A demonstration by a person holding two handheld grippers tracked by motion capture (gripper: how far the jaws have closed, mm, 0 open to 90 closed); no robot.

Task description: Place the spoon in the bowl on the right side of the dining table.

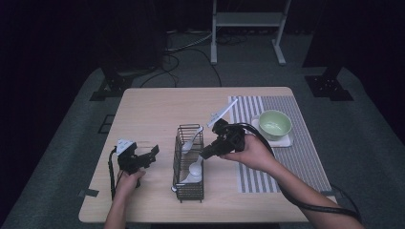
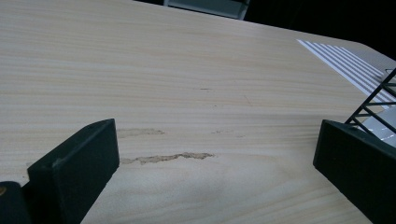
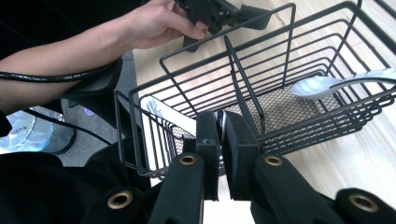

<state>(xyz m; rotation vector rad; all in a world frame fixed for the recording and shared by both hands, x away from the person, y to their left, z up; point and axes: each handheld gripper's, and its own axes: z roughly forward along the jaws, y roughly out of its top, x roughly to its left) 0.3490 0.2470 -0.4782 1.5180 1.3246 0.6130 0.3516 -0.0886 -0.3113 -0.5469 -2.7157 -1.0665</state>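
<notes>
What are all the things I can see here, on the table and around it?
Table: one, light wood, centre of the high view.
Wire basket: one, black, two compartments, mid-table.
Spoons: two, white, one in each basket compartment.
Placemat: one, grey and white stripes, right side of the table.
Bowl: one, pale green, on a white coaster on the placemat.
Metal frame: one, pale grey, on the floor beyond the table.
Left gripper: one, black, jaws apart, above bare wood left of the basket.
Right gripper: one, black, jaws shut on the near spoon's handle at the basket's rim.
Hands: two, one behind each gripper.
</notes>
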